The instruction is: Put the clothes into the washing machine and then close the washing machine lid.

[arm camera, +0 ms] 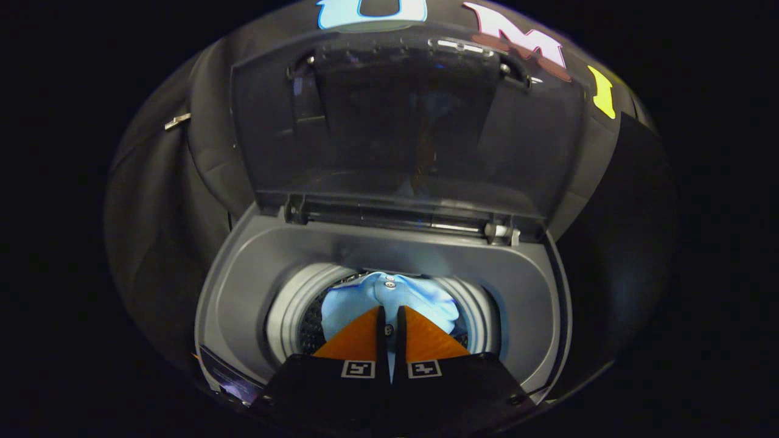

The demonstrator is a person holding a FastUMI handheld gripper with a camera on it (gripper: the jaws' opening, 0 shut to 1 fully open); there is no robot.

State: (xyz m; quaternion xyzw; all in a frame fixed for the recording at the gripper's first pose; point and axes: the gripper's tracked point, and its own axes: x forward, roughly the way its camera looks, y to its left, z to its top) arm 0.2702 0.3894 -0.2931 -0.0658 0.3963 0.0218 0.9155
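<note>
Step in hand: loading. Shirt [389, 298], pale blue, buttoned and crumpled, sits in the drum [292, 304] at lower centre of the frame, just past the gripper [389, 313]. Fingers are nearly together with a thin gap (whether they pinch the cloth, I cannot tell). Lid [401, 121] stands raised at upper centre. Next move, likely: let go, withdraw, lower lid.
</note>
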